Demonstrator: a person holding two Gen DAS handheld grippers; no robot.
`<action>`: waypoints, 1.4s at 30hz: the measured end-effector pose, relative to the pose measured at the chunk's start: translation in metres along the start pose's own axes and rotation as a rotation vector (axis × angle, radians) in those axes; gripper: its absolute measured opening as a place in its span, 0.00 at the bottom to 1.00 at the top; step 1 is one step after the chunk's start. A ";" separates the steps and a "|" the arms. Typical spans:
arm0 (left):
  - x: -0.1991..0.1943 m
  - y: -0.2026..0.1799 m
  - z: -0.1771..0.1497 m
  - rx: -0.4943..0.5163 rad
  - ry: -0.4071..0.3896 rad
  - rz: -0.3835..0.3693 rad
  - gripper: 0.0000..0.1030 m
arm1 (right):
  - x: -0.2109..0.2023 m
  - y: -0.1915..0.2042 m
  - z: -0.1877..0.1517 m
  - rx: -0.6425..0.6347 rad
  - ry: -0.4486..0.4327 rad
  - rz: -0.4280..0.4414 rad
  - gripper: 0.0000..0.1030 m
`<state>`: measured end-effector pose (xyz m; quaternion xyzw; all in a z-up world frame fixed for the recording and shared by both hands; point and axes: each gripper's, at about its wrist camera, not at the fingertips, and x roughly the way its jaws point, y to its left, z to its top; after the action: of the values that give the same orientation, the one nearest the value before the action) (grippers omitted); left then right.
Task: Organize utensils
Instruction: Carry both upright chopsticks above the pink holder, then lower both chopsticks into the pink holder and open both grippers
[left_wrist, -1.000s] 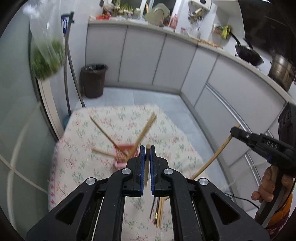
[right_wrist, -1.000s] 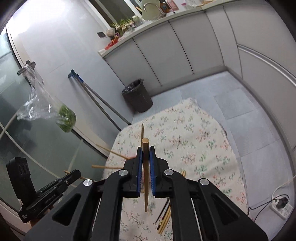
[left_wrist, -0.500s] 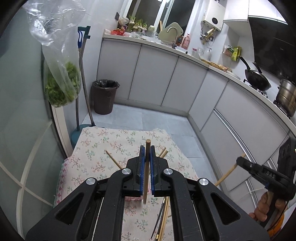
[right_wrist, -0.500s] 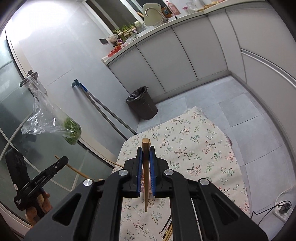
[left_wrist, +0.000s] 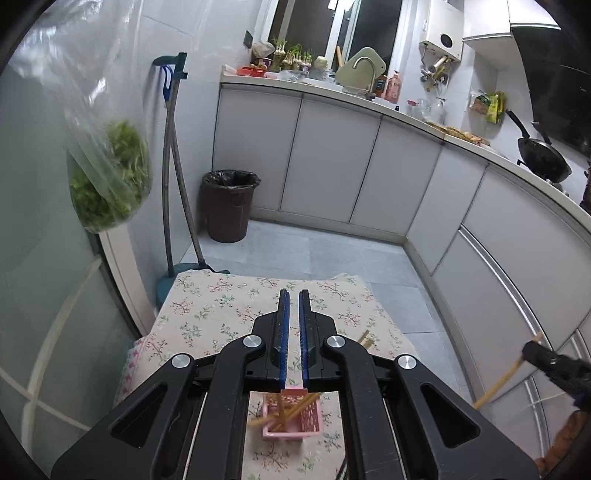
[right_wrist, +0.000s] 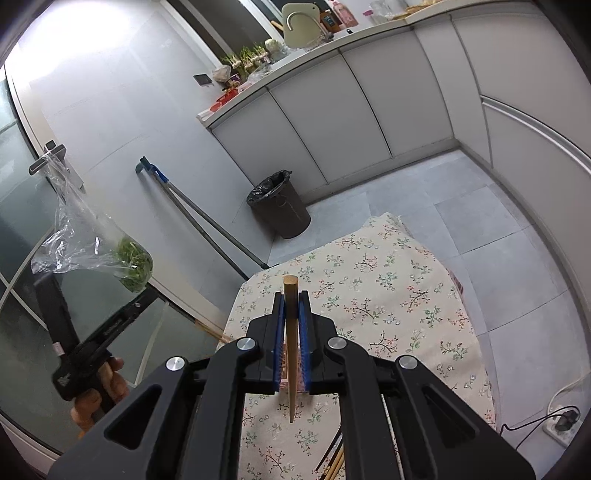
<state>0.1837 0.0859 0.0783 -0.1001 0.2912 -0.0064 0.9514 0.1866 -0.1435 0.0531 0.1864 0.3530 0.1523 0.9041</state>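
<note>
My left gripper has its jaws slightly apart with nothing between them. It hangs above a pink slotted holder that holds several wooden chopsticks on the floral tablecloth. My right gripper is shut on a wooden chopstick, held upright above the cloth. In the left wrist view the right gripper shows at the far right with its chopstick. More loose chopsticks lie at the table's near edge.
A dark bin stands on the tiled floor by the cabinets. A mop leans on the wall. A bag of greens hangs at the left by the glass door. A power strip lies on the floor.
The left gripper has let go of its chopstick, which now stands in the pink holder, and has risen and tilted up. The right gripper keeps hold of its chopstick.
</note>
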 end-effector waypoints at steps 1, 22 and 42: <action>0.006 0.003 -0.005 -0.012 0.020 -0.014 0.05 | 0.002 0.000 0.001 0.001 0.004 0.001 0.07; -0.044 0.038 -0.010 -0.107 -0.055 0.022 0.13 | 0.035 0.055 0.019 -0.080 -0.109 -0.030 0.07; -0.041 0.053 -0.013 -0.130 -0.031 0.010 0.26 | 0.107 0.076 -0.018 -0.184 -0.039 -0.056 0.15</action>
<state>0.1399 0.1386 0.0798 -0.1605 0.2770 0.0188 0.9472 0.2383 -0.0287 0.0127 0.0957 0.3248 0.1549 0.9281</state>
